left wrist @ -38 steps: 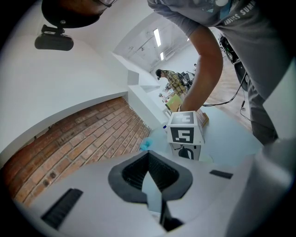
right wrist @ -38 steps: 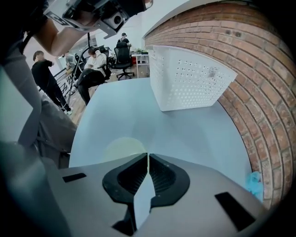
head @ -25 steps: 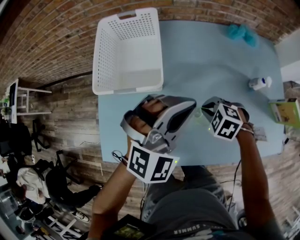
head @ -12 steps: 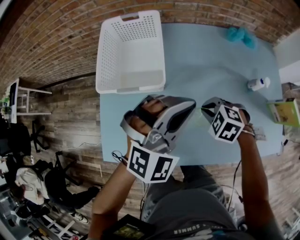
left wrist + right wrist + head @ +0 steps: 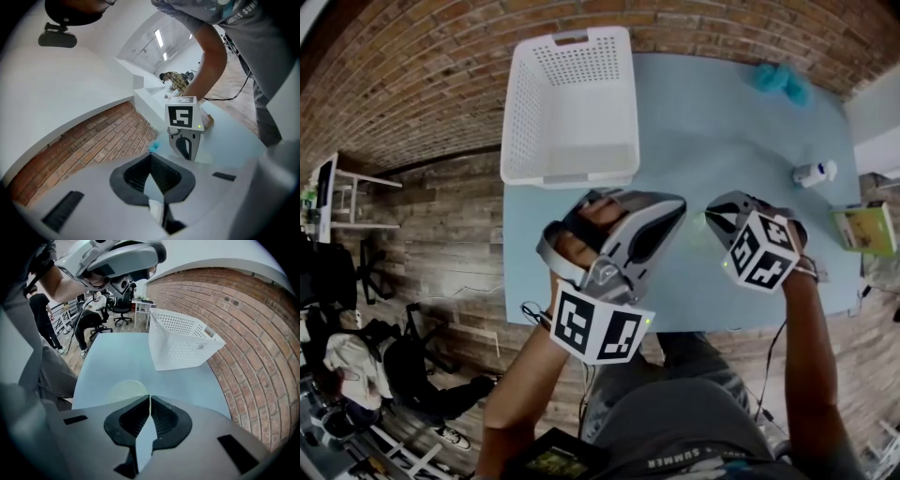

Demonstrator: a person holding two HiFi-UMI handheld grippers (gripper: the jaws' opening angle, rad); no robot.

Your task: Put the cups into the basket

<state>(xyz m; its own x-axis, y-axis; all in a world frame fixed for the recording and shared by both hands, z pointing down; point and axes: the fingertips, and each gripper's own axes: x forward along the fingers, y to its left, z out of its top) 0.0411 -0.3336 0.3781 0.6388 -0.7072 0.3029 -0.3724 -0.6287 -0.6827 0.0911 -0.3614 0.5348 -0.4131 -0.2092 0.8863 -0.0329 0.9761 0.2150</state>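
The right gripper (image 5: 149, 397) is pinching the rim of a pale translucent cup (image 5: 123, 391) above the near part of the blue table (image 5: 722, 122). The left gripper (image 5: 151, 154) is hovering clenched and empty, and the white basket (image 5: 570, 176) is sitting far left, well apart.

A red-brown brick wall (image 5: 412, 56) is curving round behind the pale blue surface (image 5: 722, 122), with plain white wall (image 5: 70, 93) rising above the brickwork, while a floor of weathered grey-brown wooden planks (image 5: 450, 244) is stretching away along the surface's left edge. On that floor a small white table (image 5: 342, 202) is standing close to the brick, and black office chairs (image 5: 337, 272) are sitting just beside it. Overhead, long strip lights (image 5: 158, 38) are glowing in a white ceiling, washing the far end of the room in bright, even light.
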